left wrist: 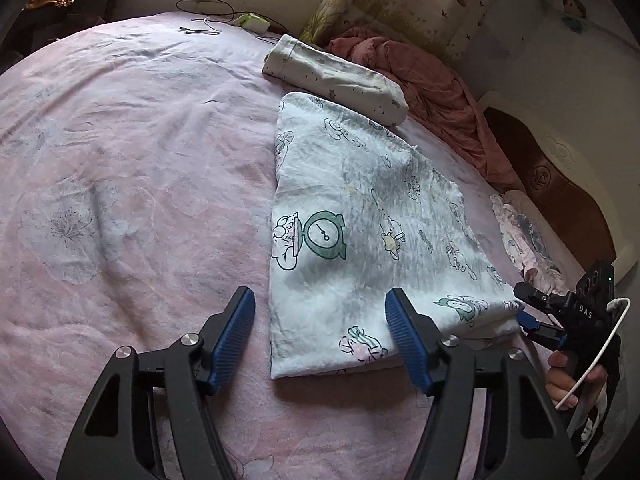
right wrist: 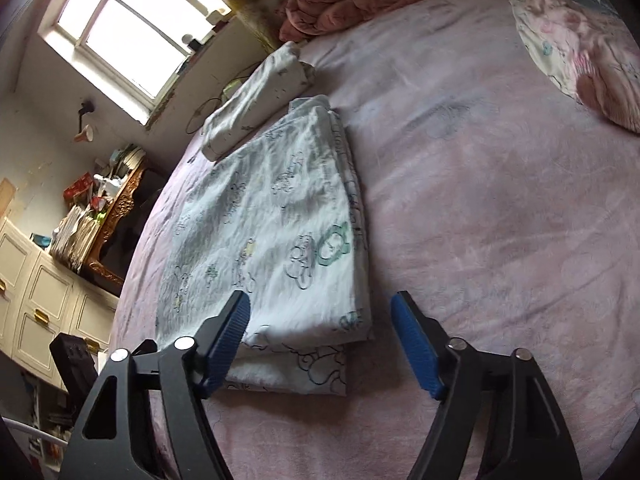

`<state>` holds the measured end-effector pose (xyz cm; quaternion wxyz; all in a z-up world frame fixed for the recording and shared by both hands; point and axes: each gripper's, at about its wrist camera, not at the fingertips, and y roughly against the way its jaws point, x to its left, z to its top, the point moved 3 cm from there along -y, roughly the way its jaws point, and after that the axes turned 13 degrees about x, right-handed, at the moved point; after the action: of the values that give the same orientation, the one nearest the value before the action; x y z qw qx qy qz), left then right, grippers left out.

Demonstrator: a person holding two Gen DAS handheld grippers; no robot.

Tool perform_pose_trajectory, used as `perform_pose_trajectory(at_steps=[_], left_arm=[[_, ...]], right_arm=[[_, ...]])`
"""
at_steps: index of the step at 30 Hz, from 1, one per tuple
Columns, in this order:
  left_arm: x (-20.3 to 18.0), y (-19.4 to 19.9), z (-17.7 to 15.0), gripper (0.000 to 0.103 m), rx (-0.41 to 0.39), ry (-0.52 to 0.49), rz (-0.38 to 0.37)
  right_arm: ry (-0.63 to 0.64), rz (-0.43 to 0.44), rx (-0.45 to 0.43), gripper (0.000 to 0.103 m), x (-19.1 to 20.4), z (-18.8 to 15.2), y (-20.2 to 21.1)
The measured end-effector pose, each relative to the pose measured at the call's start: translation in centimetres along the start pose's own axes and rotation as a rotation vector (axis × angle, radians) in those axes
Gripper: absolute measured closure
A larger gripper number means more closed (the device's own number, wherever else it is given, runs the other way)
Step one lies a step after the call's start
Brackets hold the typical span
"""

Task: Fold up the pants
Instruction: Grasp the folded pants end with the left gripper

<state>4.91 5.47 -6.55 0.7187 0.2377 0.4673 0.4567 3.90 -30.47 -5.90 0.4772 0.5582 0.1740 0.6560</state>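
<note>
A: On the pink bedsheet (left wrist: 140, 152), what lies where, from the left?

B: Bare, wrinkled sheet with a faint flower print, soft and slightly fuzzy. Then the left gripper (left wrist: 320, 336), black arms with ribbed blue pads, spread wide and holding nothing; its right pad overlaps the near edge of the pants (left wrist: 360, 208).

A: And the pants?

B: Folded into a long, flat stack right of centre, thin crinkled white cotton printed with cartoon outlines and a green alarm clock. Beyond them a rolled white pillow (left wrist: 340, 76) touches their far end.

A: Further right?

B: A crumpled rust-pink quilt (left wrist: 420, 72), then the right gripper (left wrist: 534, 326) at the pants' near right corner; from here I cannot tell whether it touches the cloth.

A: What does the right wrist view add?

B: The pants (right wrist: 272, 232) show layered edges, a lower layer sticking out at the near end. The right gripper (right wrist: 320, 340) stands wide open, empty, its left pad over the stack's near edge. Only this view shows the window (right wrist: 132, 28), white cabinets (right wrist: 36, 292) and a bunched floral garment (right wrist: 580, 48) at far right.
</note>
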Motion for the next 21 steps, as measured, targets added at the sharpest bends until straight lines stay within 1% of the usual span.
perform_pose_trajectory(at_steps=[3, 4, 6, 7, 9, 11, 13, 14, 16, 17, 18, 19, 21], left_arm=[[-0.1, -0.3, 0.0, 0.038, 0.008, -0.015, 0.014], [-0.2, -0.3, -0.1, 0.049, 0.006, -0.025, 0.031], [-0.7, -0.6, -0.2, 0.069, 0.027, -0.058, 0.042], [-0.9, -0.6, -0.3, 0.073, 0.029, -0.075, 0.051], [-1.2, -0.6, -0.2, 0.076, 0.020, -0.094, 0.063], [-1.3, -0.6, -0.1, 0.076, 0.018, -0.096, 0.058], [-1.0, -0.7, 0.0, 0.076, 0.024, -0.082, 0.045], [-0.9, -0.7, 0.1, 0.075, 0.028, -0.070, 0.034], [-0.6, -1.0, 0.2, 0.063, 0.040, -0.045, 0.012], [-0.6, -1.2, 0.2, 0.064, 0.048, -0.046, 0.005], [-0.8, -1.2, 0.2, 0.065, 0.047, -0.057, 0.023], [-1.2, -1.2, 0.1, 0.072, 0.041, -0.080, 0.055], [-2.1, -1.3, -0.1, 0.081, 0.026, -0.127, 0.116]], right_arm=[[0.034, -0.004, 0.036, 0.032, 0.6, -0.1, -0.5], [0.041, -0.027, 0.053, 0.033, 0.8, -0.2, -0.6], [0.067, -0.051, 0.053, 0.033, 1.3, -0.8, -0.5], [0.077, -0.053, 0.057, 0.033, 1.4, -1.1, -0.4], [0.104, -0.049, 0.051, 0.033, 1.6, -2.0, -0.2], [0.123, -0.047, 0.068, 0.033, 1.6, -2.6, -0.2], [0.106, 0.019, 0.080, 0.033, 1.3, -2.8, 0.4], [0.085, 0.080, 0.095, 0.033, 1.0, -2.9, 0.5], [0.054, 0.140, 0.116, 0.033, 0.6, -2.7, 0.1], [0.042, 0.163, 0.122, 0.033, 0.5, -2.5, -0.3], [0.028, 0.185, 0.120, 0.033, 0.4, -2.2, -0.6], [0.007, 0.208, 0.107, 0.033, 0.3, -2.0, -0.8], [-0.029, 0.251, 0.084, 0.033, -0.1, -1.5, -0.8]])
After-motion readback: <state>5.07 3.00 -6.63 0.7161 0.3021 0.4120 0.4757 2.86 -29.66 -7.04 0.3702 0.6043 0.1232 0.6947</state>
